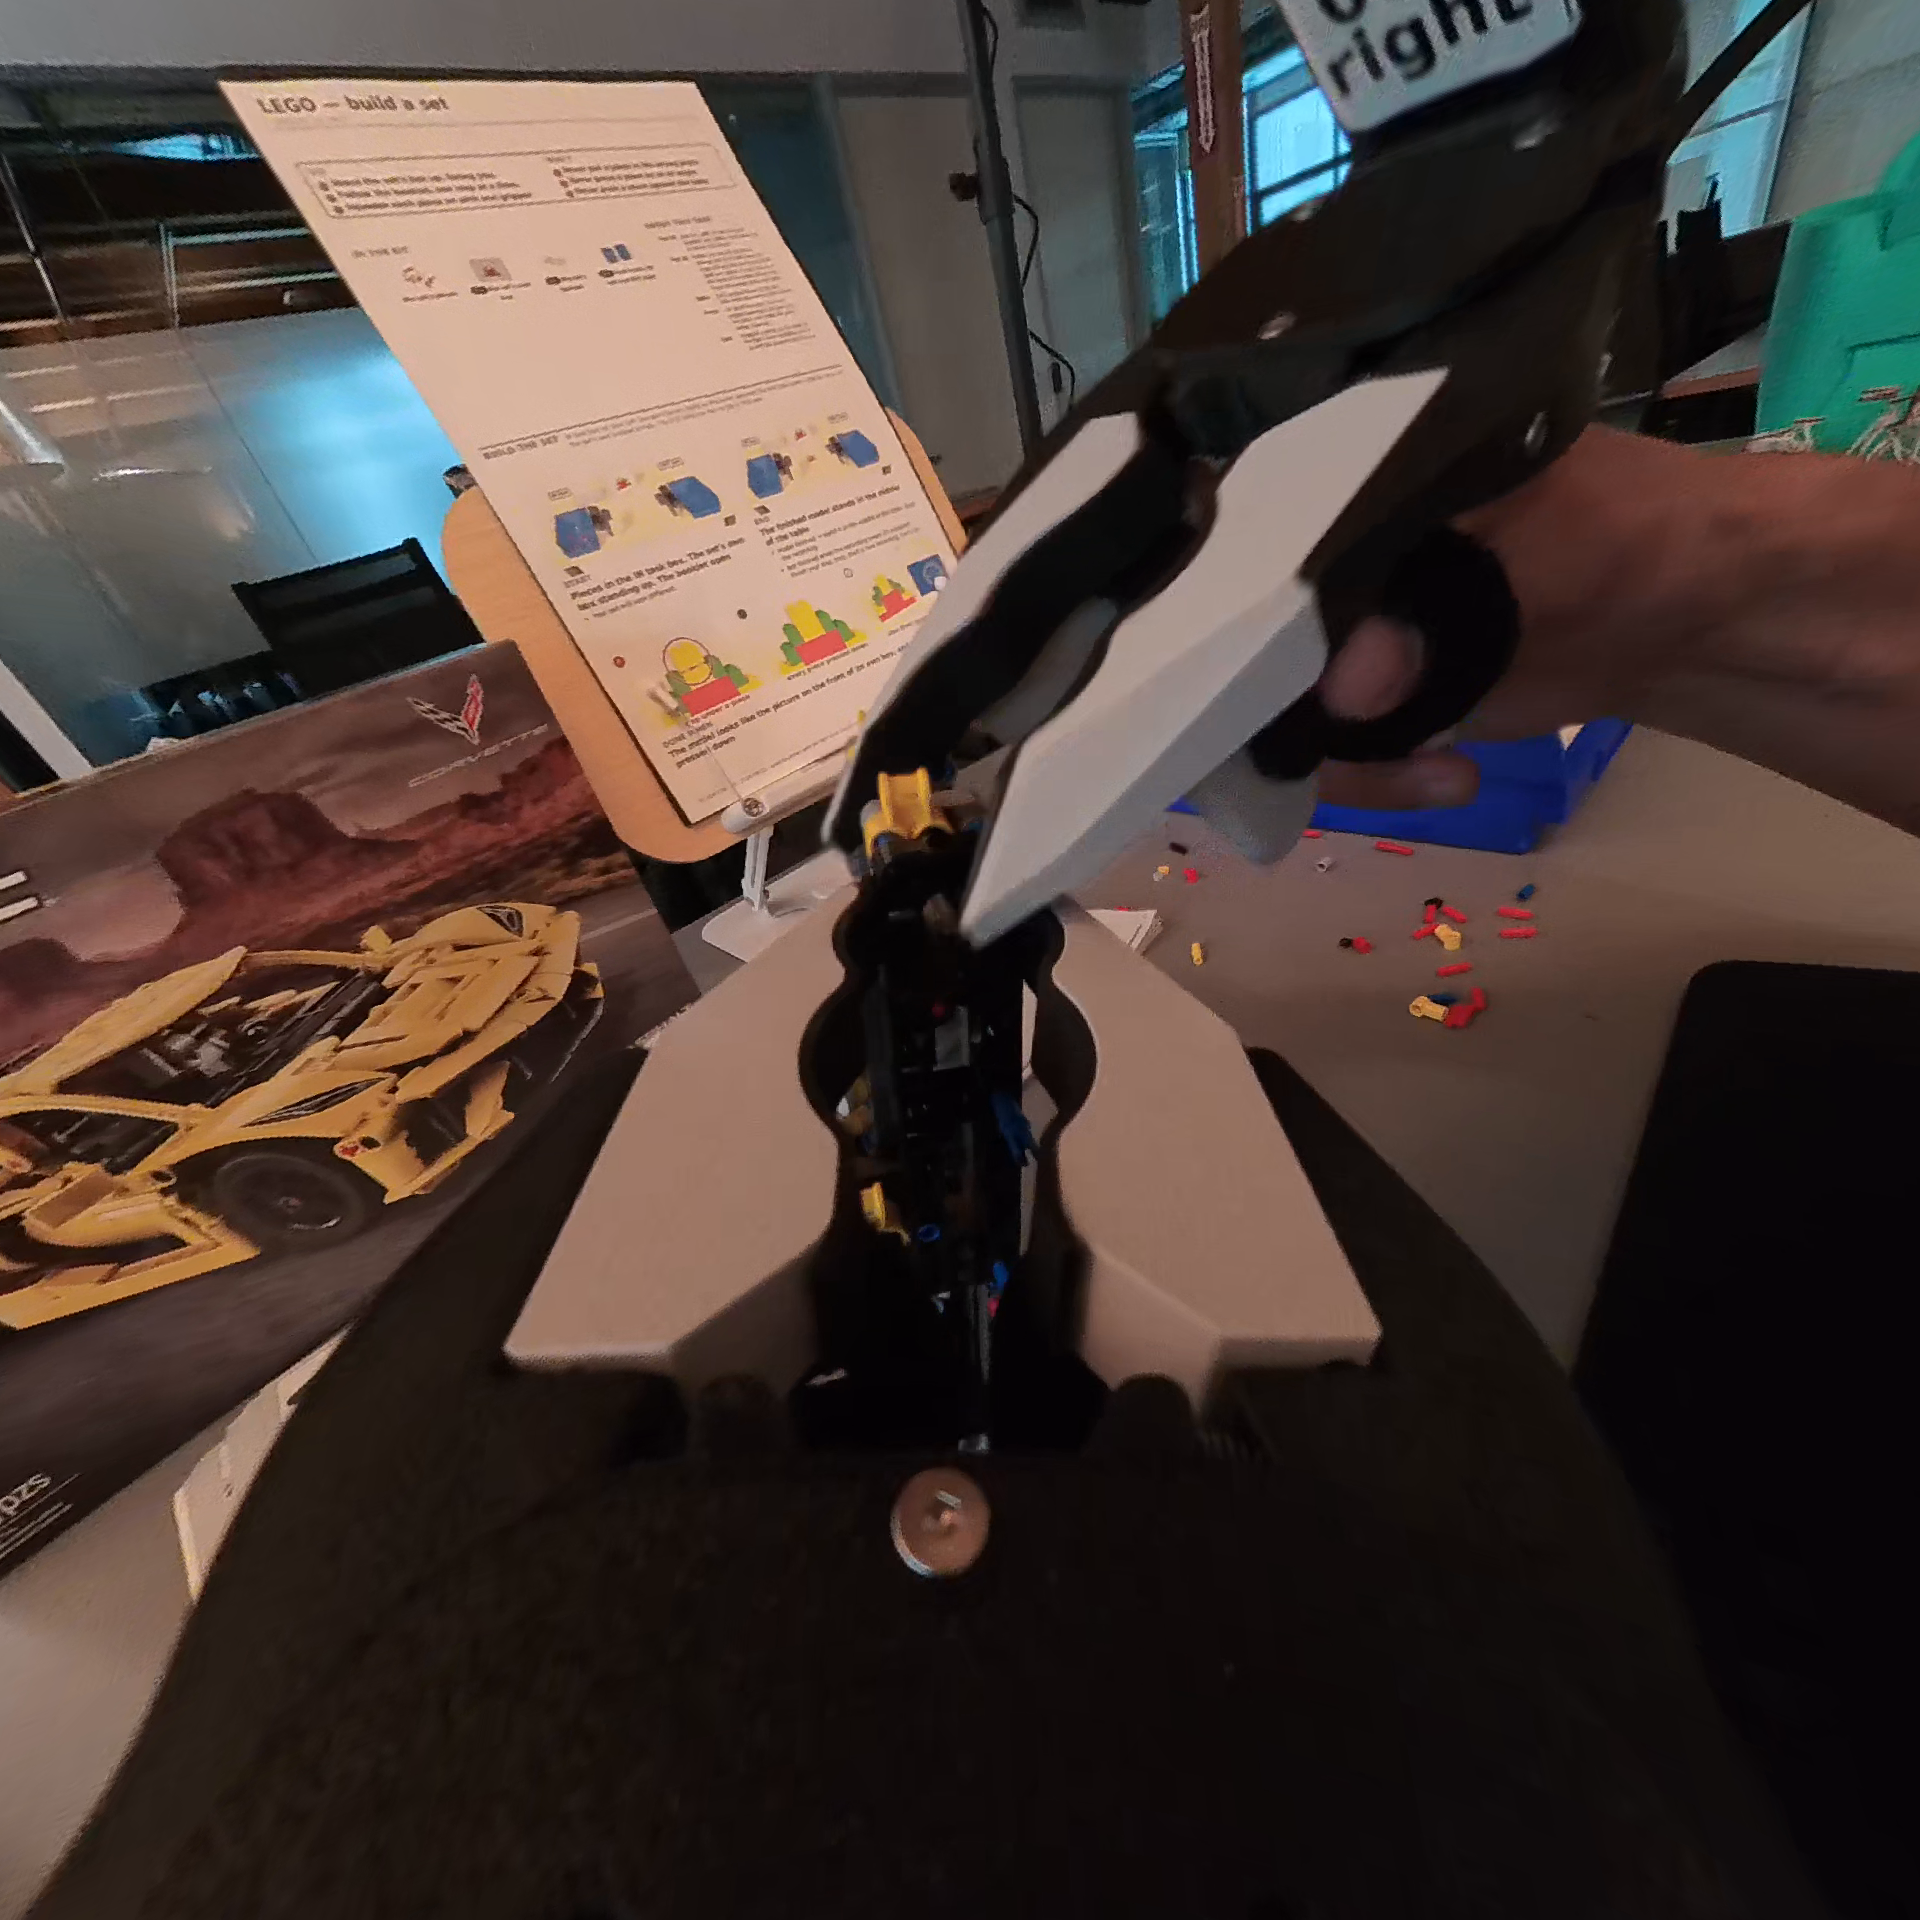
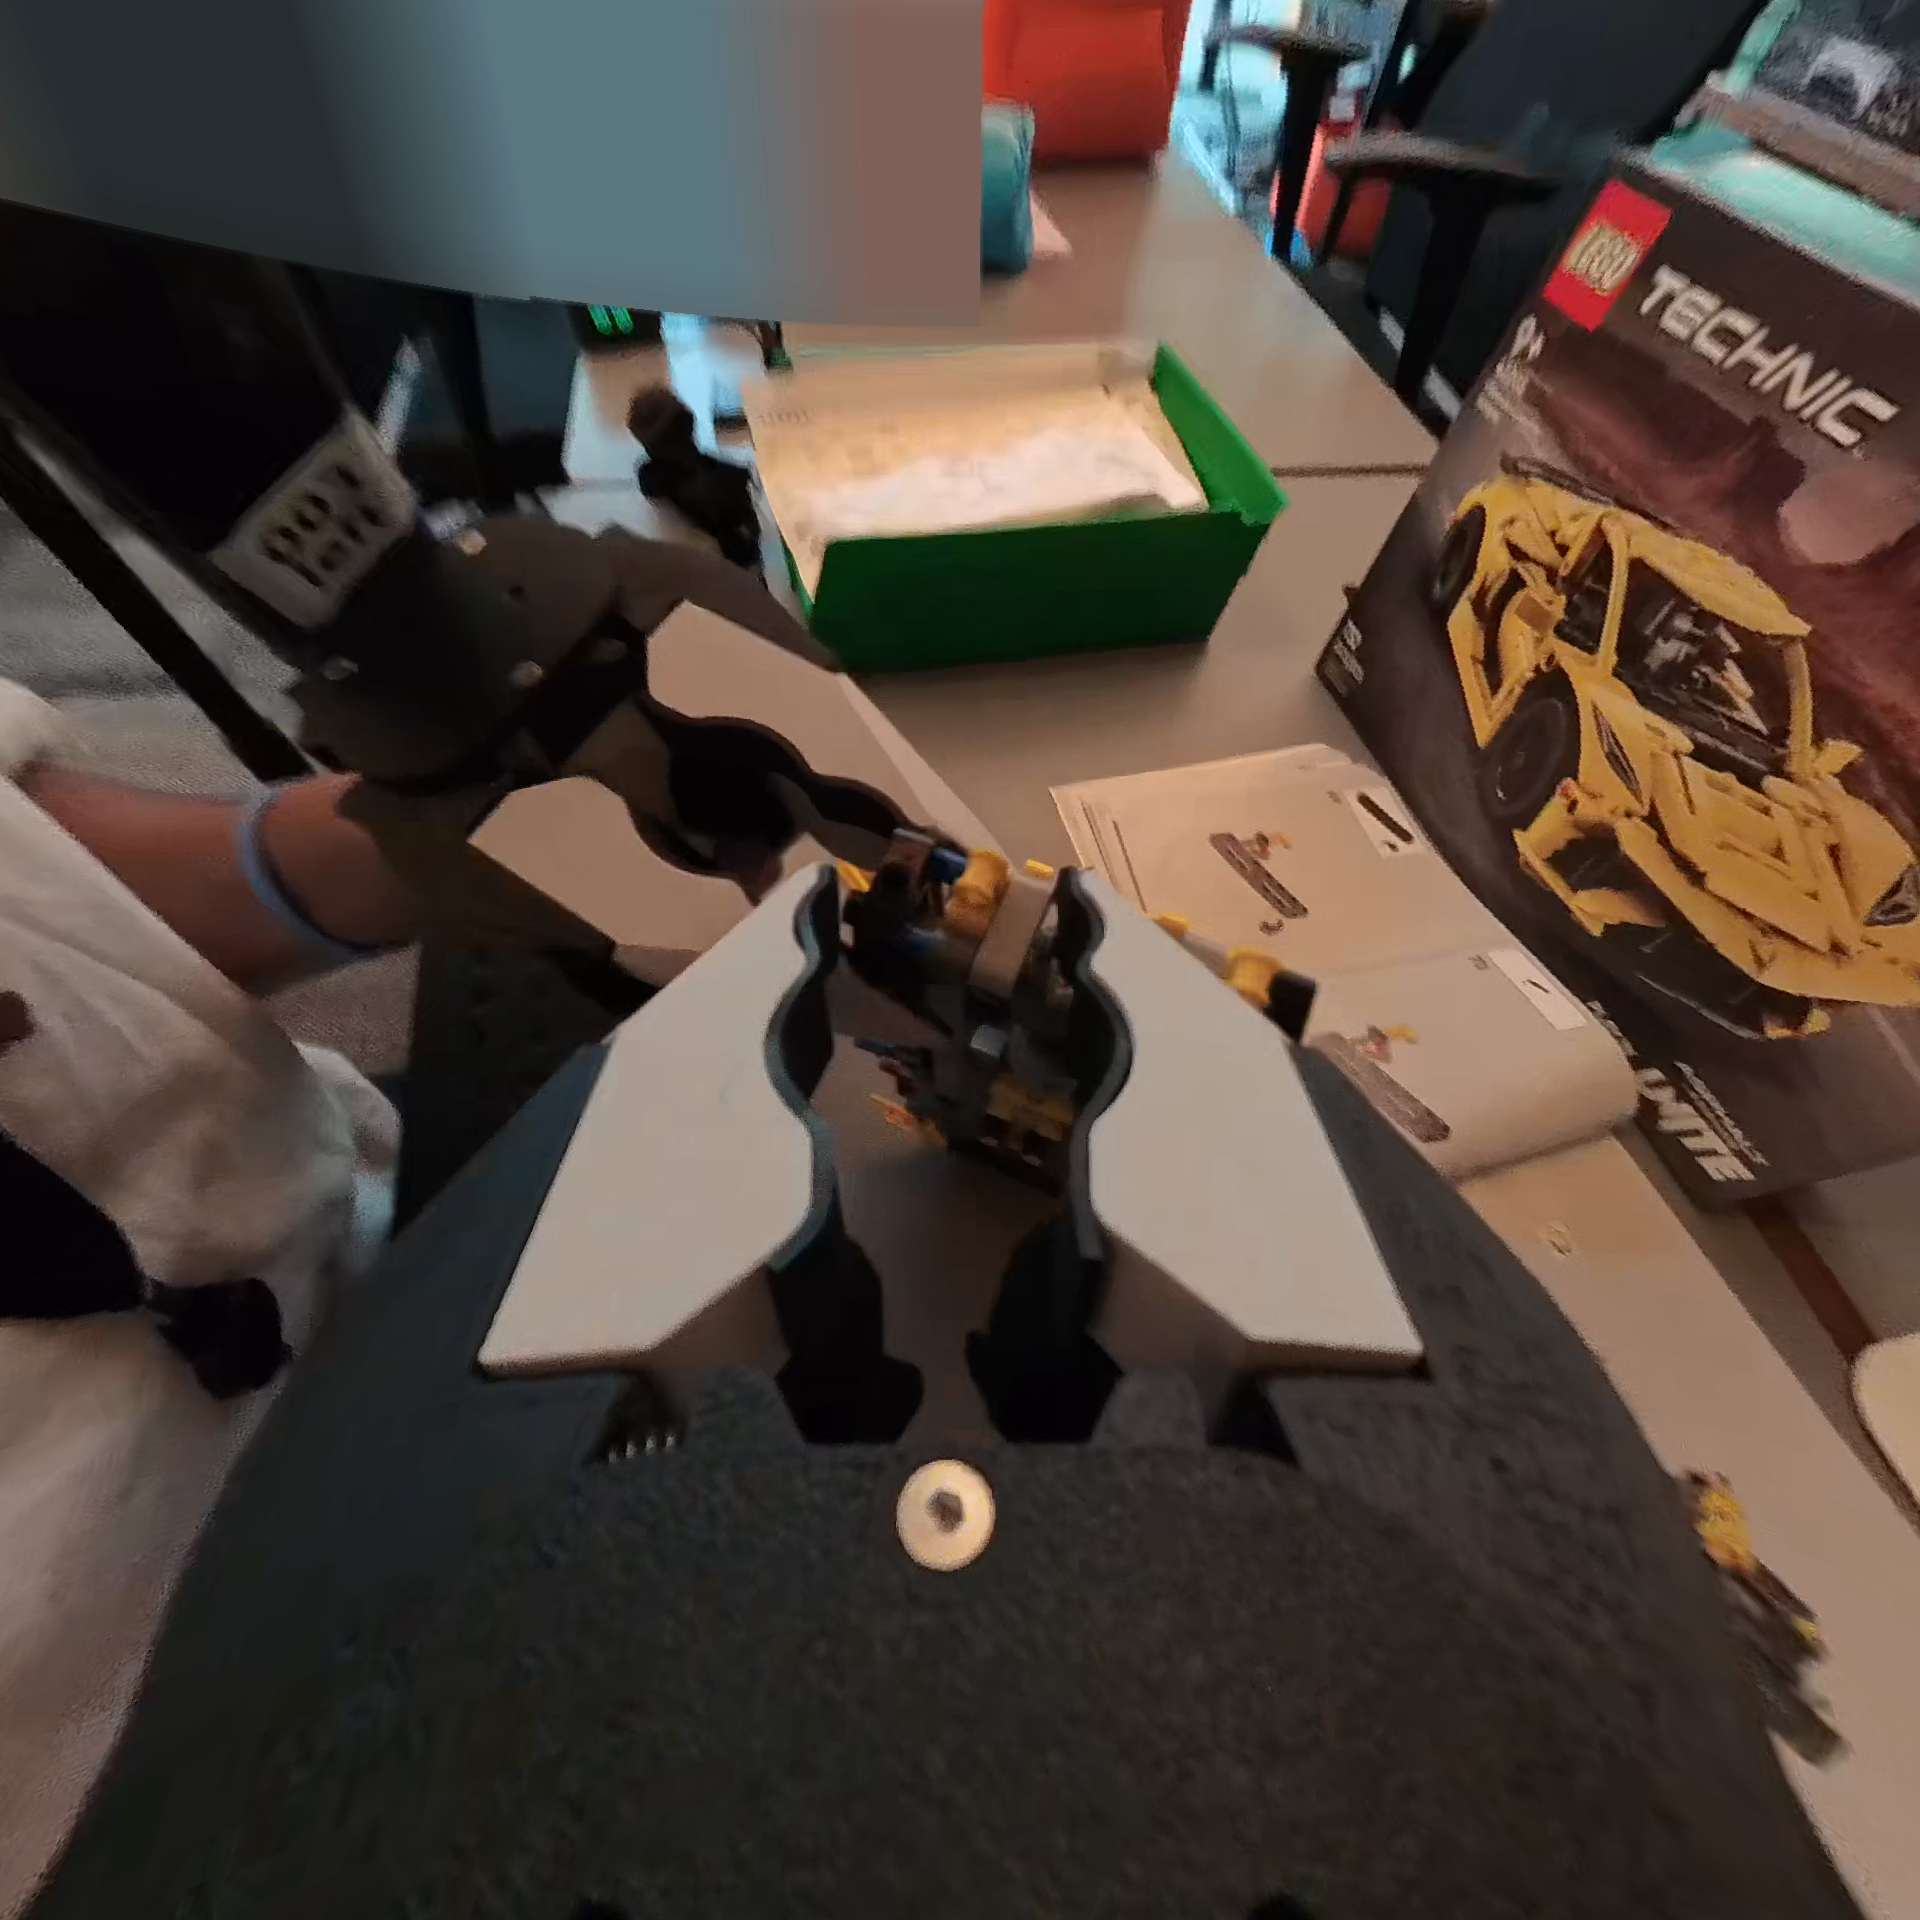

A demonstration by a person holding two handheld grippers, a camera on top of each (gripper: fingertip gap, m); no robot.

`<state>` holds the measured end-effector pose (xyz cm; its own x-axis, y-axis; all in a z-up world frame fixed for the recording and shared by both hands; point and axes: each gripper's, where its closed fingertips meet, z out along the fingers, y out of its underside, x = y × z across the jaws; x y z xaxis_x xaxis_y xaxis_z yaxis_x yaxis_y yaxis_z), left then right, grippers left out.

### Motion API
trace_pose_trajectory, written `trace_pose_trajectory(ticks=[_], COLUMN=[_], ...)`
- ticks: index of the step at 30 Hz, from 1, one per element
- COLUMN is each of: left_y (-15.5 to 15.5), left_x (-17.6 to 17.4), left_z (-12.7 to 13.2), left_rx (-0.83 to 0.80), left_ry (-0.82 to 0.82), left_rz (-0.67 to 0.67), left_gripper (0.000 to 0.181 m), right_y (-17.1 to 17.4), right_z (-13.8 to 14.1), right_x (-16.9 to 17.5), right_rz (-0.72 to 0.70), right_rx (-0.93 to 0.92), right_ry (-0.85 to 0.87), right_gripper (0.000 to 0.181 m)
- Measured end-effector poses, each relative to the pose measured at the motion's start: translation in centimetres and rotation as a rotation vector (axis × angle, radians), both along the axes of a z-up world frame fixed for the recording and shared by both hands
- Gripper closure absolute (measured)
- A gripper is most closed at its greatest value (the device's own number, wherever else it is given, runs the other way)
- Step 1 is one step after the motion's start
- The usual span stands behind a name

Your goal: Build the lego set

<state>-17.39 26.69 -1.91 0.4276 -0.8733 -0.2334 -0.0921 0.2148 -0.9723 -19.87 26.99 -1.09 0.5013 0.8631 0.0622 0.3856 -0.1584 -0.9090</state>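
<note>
A small black lego assembly (image 1: 925,1049) with yellow and blue bits is held in the air between both grippers. My left gripper (image 1: 945,935) is shut on its lower body, which fills the gap between the fingers. My right gripper (image 1: 914,873) comes in from the upper right, and its tips close on the top end by a yellow piece (image 1: 902,805). In the right wrist view the assembly (image 2: 987,1070) sits between the tips of my right gripper (image 2: 945,894), a grey part (image 2: 1013,935) against the right finger. My left gripper (image 2: 862,862) reaches in from the left.
The lego set's box (image 1: 260,987) stands at the left, also in the right wrist view (image 2: 1662,727). An instruction sheet on a stand (image 1: 623,416), a blue bin (image 1: 1507,790), loose small pieces (image 1: 1455,956), a green bin (image 2: 1039,613) and an open booklet (image 2: 1299,914) are on the table.
</note>
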Motion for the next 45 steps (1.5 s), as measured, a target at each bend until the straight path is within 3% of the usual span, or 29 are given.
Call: trace_pose_trajectory(ticks=[4,8,12,14,31,41,45], left_y=[0.0,0.2,0.3,0.0,-1.0,-0.6,-0.7], left_x=[-0.4,-0.3,0.1,0.3,0.8,0.7,0.6], left_z=[0.0,0.0,0.0,-0.1,-0.4,-0.5,-0.7], left_rx=[-0.011,0.008,0.013,0.025,0.060,0.044,0.053], left_ry=[-0.010,0.008,0.001,0.014,0.095,0.063,0.088], left_rz=[-0.022,0.021,0.072,0.086,-0.057,0.053,0.028], left_gripper=[0.154,0.154,0.154,0.155,0.154,0.154,0.154], right_y=[-0.4,-0.7,0.1,0.6,-0.3,0.0,-0.1], right_z=[0.4,-0.2,-0.4,-0.8,-1.0,-1.0,-1.2], right_x=[1.3,0.2,-0.2,0.0,0.0,0.1,0.1], right_rz=[0.030,0.024,-0.117,-0.205,-0.038,-0.095,-0.102], right_rx=[0.023,-0.028,-0.004,0.074,0.062,0.106,0.129], right_ry=[0.092,0.100,0.095,0.030,0.012,-0.012,-0.049], right_gripper=[0.142,0.135,0.134,0.146,0.145,0.146,0.146])
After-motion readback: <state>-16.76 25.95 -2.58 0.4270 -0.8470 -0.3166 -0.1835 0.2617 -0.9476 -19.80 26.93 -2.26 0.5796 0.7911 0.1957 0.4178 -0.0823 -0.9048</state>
